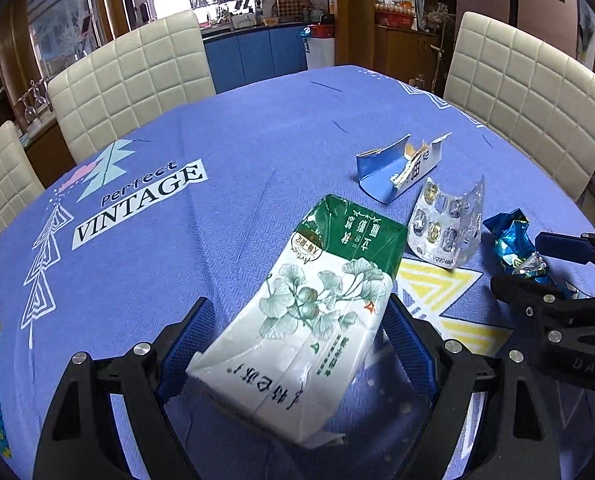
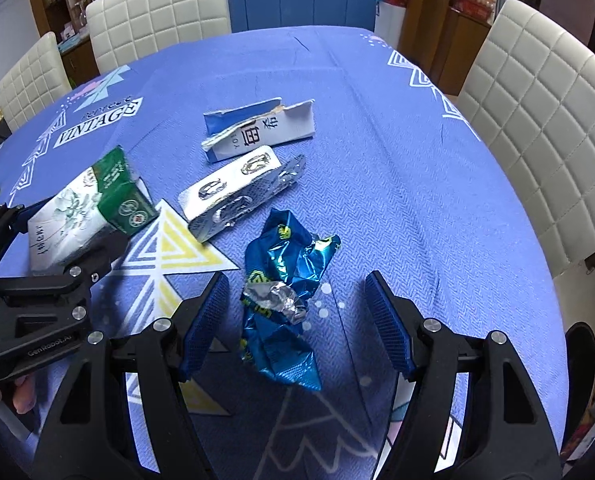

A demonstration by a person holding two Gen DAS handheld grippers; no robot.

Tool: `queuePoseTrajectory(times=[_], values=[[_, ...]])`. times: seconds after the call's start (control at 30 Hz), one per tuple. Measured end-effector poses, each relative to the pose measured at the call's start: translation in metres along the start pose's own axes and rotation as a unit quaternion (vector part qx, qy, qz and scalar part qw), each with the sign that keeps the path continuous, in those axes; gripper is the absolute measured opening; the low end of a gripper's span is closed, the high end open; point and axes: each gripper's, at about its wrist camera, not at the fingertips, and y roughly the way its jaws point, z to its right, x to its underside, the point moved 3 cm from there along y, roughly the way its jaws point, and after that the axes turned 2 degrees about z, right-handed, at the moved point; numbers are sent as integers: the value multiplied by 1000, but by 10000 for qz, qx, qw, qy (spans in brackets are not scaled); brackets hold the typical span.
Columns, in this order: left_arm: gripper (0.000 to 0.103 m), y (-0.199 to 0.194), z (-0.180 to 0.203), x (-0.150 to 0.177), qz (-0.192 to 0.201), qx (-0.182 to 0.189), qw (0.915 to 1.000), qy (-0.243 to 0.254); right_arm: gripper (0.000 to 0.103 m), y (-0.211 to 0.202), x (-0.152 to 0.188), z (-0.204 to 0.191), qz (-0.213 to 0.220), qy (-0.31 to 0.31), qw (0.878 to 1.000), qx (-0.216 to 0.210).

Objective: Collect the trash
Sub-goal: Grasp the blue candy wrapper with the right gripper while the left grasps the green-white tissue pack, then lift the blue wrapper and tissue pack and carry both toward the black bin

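A: On the worktop (image 1: 225, 120), under its blue woven cloth, what does the left hand-held gripper (image 1: 297, 344) straddle?

B: A crushed green-and-white carton (image 1: 313, 304). Jaws wide, angled downward; whether the ribbed blue pads press its sides I cannot tell.

A: Right hand-held gripper (image 2: 297, 316)?

B: Released, tilted down, pads apart either side of a crumpled blue foil wrapper (image 2: 285, 300). Beyond lie a bent silver blister pack (image 2: 237, 192) and a torn blue-white box (image 2: 257, 128).
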Motion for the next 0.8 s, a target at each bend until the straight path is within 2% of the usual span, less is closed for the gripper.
queuePoseTrajectory(times=[0.17,0.23,0.43,0.5,0.57,0.8], values=[[82,1,1,1,63,73,10000,16,62,1,1,-1,90,-86,9999,-24],[76,-1,0,1,95,89,9999,-14,58,0,2,-1,115,-113,9999,-34],[61,-8,6,6,153,141,9996,197,39,-5,5,-3,151,-219,9996,-22],[57,-14,9,7,174,134,9995,235,37,-9,7,-3,170,-252,9995,-40],[48,-20,12,8,215,138,9993,259,37,-14,10,-1,208,-252,9995,-37],[47,-47,32,15,305,171,9987,376,37,-37,19,8,333,-174,9993,0]])
